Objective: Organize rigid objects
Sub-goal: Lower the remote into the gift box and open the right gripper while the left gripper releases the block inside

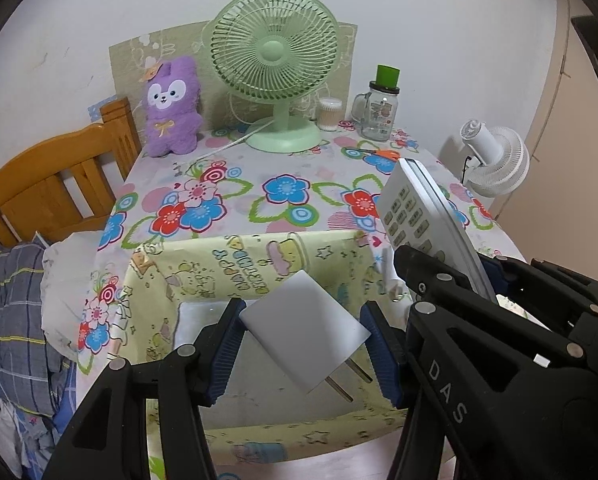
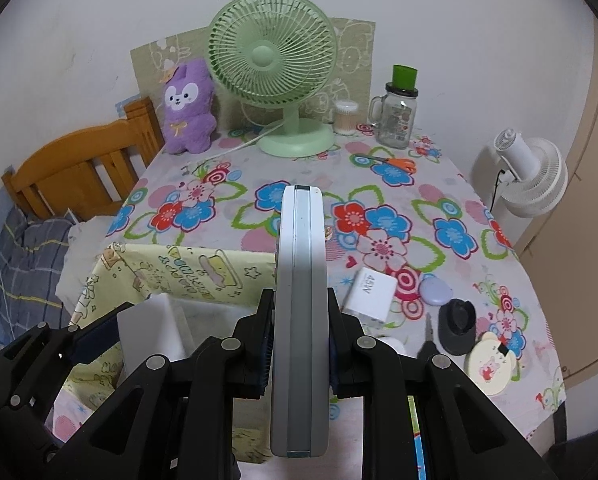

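My left gripper (image 1: pixel 302 314) is shut on a white plug-in charger (image 1: pixel 299 332), its blue pads pressing the two sides and its two prongs pointing down to the right. It hangs above a yellow cartoon-print box (image 1: pixel 219 268) at the table's front edge. My right gripper (image 2: pixel 299 298) is shut on a white remote control (image 2: pixel 299 264), seen edge-on and pointing away over the table. In the left wrist view the remote control (image 1: pixel 415 216) shows its keypad, held just right of the charger. The right wrist view has the charger (image 2: pixel 147 332) at lower left.
A second white charger (image 2: pixel 369 294), a lilac case (image 2: pixel 435 290), a black holder (image 2: pixel 457 326) and a round cream bear item (image 2: pixel 491 364) lie front right on the floral tablecloth (image 2: pixel 299 184). Scissors (image 2: pixel 391 162), green fan (image 2: pixel 275 60), purple plush (image 2: pixel 189 108) and jar (image 2: pixel 397 116) stand behind.
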### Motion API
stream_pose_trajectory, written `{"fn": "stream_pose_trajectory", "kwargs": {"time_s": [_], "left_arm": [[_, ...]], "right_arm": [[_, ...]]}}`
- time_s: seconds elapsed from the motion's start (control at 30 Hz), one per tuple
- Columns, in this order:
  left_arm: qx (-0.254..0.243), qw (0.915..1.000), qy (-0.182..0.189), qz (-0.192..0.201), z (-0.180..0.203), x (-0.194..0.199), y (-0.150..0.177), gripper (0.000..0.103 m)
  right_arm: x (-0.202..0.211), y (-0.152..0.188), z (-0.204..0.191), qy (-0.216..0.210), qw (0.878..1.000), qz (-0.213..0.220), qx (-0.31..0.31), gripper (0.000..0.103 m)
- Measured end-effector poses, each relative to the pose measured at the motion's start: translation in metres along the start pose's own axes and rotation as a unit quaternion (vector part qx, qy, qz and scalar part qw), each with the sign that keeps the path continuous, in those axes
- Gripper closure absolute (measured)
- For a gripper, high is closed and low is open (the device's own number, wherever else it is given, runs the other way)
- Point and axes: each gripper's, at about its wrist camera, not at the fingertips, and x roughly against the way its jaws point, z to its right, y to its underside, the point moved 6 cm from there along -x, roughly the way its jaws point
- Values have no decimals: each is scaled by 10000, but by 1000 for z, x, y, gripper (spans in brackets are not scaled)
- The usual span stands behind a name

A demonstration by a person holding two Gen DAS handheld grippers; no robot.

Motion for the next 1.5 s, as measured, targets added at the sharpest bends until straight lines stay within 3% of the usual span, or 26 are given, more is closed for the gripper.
{"fn": "stream_pose_trajectory", "kwargs": {"time_s": [0.63,1.03,1.33,1.5], "left_arm": [[-87,9993,21,-373,-38,-25,7,42],[-18,9980,59,-635,-34,-39,25,42],[65,9979,137,-624,-26,-45,28,41],[102,9984,98,-542,-27,-37,26,23]], "right_arm": [[-38,5,-37,-57,9989,-469,-7,79],[-54,23,-36,-160,9972,-733,39,79],[-57,26,-24,-12,9976,-683,79,79],[-51,24,-26,-130,9975,-686,128,69]]}}
